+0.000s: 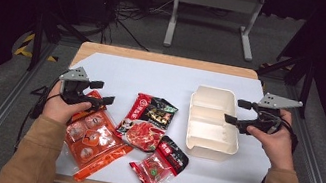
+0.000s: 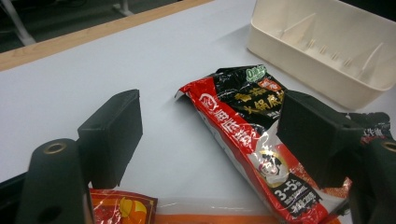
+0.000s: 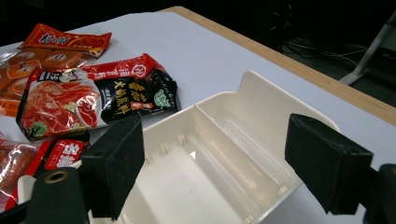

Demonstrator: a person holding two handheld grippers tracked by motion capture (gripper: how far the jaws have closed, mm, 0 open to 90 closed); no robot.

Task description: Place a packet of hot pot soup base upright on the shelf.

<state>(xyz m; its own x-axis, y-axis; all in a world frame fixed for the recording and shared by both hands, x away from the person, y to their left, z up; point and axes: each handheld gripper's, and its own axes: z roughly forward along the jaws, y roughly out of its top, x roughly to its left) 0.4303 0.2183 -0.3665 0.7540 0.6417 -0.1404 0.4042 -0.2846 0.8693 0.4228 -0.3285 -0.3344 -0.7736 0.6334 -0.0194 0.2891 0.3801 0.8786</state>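
The left tongs hang spread and empty over the left part of the bench, just above the top end of the orange pack. The right tongs are also spread wide with nothing between the jaws, held at the right rim of the cream box; whether a jaw touches the rim cannot be told.

The high view lays out the whole row: orange pack at the left, the red-and-black pack in the middle, a small red pack near the front edge, and the box to the right.

The left gripper view adds the close look: the red-and-black pack lies flat between the jaws but farther off, its right side hidden behind one jaw, with a corner of the orange pack at the bottom and the box beyond.

The right gripper view looks into the box, showing a long divider wall and bare compartments, with the packs lying beyond its far side.
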